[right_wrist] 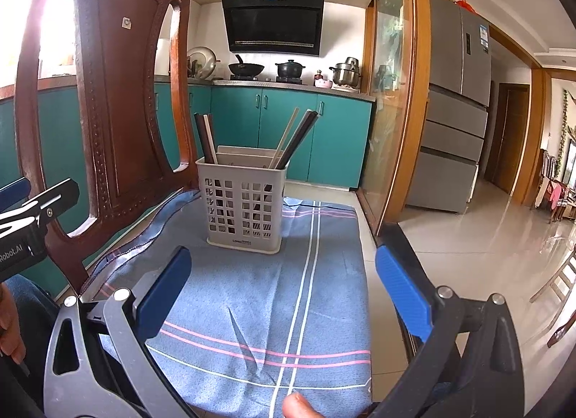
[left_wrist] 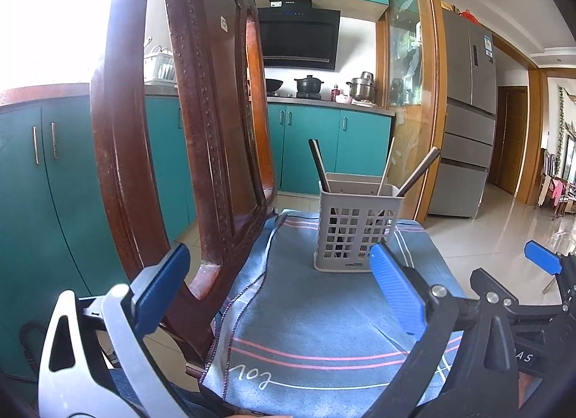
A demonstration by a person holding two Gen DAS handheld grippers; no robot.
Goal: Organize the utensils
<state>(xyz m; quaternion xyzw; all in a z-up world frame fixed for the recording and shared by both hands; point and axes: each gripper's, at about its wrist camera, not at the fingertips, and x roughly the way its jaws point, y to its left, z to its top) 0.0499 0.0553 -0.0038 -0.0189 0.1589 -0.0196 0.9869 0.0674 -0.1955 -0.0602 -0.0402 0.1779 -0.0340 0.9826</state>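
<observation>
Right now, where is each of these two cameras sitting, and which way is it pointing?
Left wrist: rides the left gripper, open, facing the grey utensil basket on the blue cloth; the right gripper shows at its right edge.
Right wrist: rides the right gripper, open, facing the same basket; a fingertip shows below.
Shared: basket, cloth, wooden chair, kitchen.

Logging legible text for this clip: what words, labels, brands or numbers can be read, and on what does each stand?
"Robot.AI": on the left gripper body, right wrist view.
"AS": end of a cut-off word on the right gripper body, left wrist view.
"LONG...": dark label at the utensil basket base; the rest is too blurred.
Cloth: handwritten-style white letters, upside down, not readable.
Range hood brand and fridge sticker: too small.
</observation>
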